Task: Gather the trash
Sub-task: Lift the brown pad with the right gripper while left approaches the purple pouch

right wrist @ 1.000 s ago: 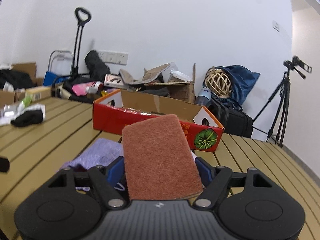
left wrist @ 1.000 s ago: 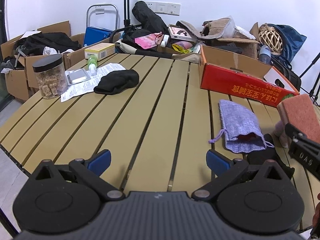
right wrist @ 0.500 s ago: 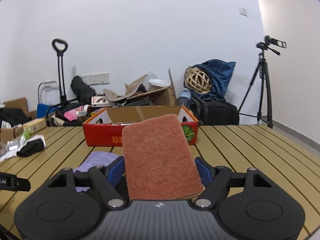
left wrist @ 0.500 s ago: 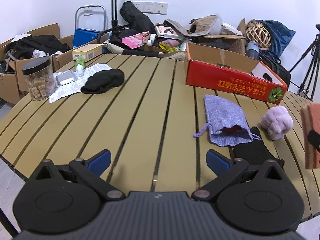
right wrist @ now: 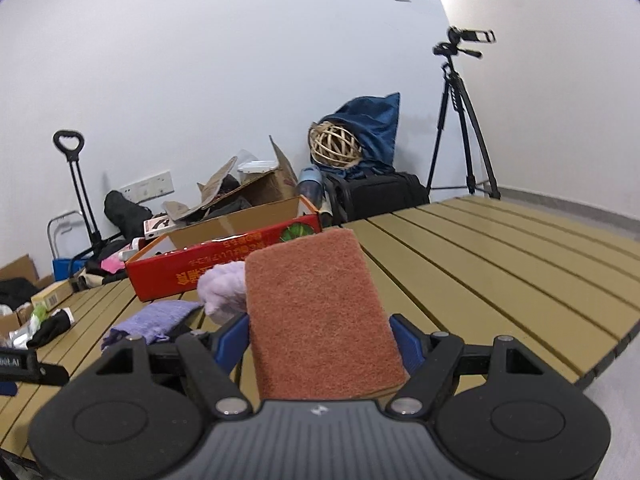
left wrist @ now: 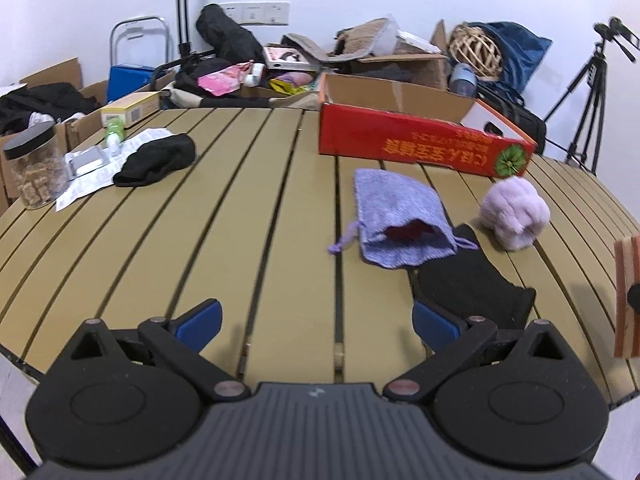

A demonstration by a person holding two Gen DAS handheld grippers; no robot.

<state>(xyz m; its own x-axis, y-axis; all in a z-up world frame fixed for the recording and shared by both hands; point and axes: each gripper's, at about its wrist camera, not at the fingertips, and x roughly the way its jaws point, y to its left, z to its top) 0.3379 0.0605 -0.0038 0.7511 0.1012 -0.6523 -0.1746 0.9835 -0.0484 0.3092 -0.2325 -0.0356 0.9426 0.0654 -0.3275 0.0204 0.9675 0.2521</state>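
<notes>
Slatted table in a cluttered white-walled room, with a scouring pad clamped in the right gripper

The tan slatted table [left wrist: 248, 216] carries an open red cardboard box [left wrist: 420, 142] at its far side, a lilac drawstring pouch [left wrist: 396, 216] partly over a black cloth [left wrist: 472, 284], a fluffy lilac ball [left wrist: 514, 214] just beside them, and at the left a second black cloth [left wrist: 156, 160] on printed paper beside a jar [left wrist: 34, 172] with a black lid. The left gripper [left wrist: 316, 320] hovers over the near edge, jaws apart with nothing between them. The right gripper [right wrist: 320, 344] is closed on the reddish-brown scouring pad [right wrist: 320, 312], held off the table near its right edge. Behind, cardboard boxes, bags, a woven rattan ball [right wrist: 335, 146], a hand trolley [right wrist: 76, 196] and a tripod [right wrist: 460, 120] with a camera line the wall
</notes>
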